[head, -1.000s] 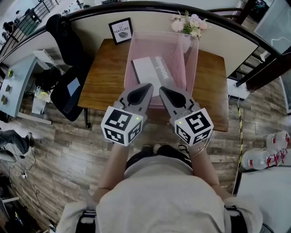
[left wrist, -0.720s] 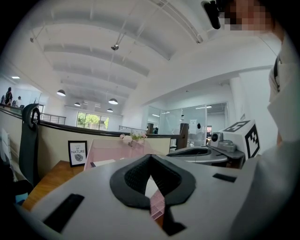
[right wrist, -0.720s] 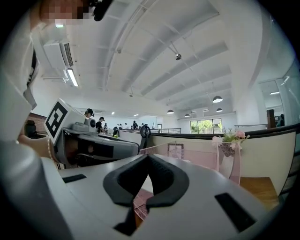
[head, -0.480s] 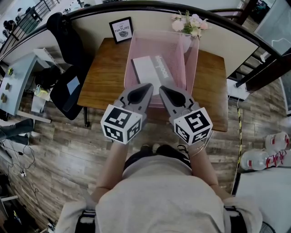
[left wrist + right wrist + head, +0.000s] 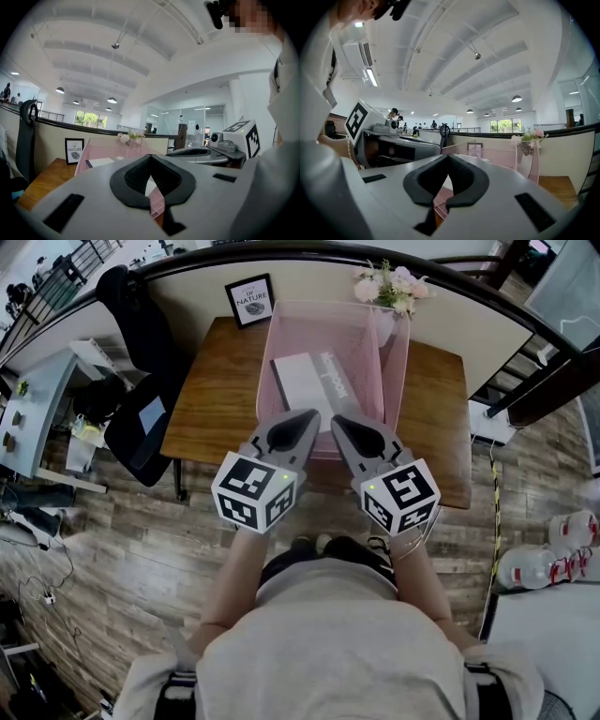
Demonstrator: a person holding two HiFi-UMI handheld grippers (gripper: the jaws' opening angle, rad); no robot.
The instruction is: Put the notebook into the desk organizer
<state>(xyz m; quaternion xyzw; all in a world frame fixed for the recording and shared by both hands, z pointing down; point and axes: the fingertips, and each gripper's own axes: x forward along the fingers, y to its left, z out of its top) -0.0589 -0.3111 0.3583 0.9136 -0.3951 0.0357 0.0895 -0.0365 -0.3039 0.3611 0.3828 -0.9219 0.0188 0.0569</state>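
both closed — left gripper (image 5: 307,417), right gripper (image 5: 337,422), notebook (image 5: 302,381) in desk organizer (image 5: 395,362)

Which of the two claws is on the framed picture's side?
The left gripper: the framed picture stands back-left on the desk; the right gripper sits toward the flowers.

— How are the two held?
— The left gripper (image 5: 307,418) and the right gripper (image 5: 339,421) are side by side, with the fingertips angled toward each other and just beside one another

— Jaws?
— Both pairs are pressed together, with nothing between the pads

— Behind the fingers?
— The left marker cube (image 5: 253,493) and the right marker cube (image 5: 401,497), then the left forearm (image 5: 232,568) and the right forearm (image 5: 424,579) run back to the torso
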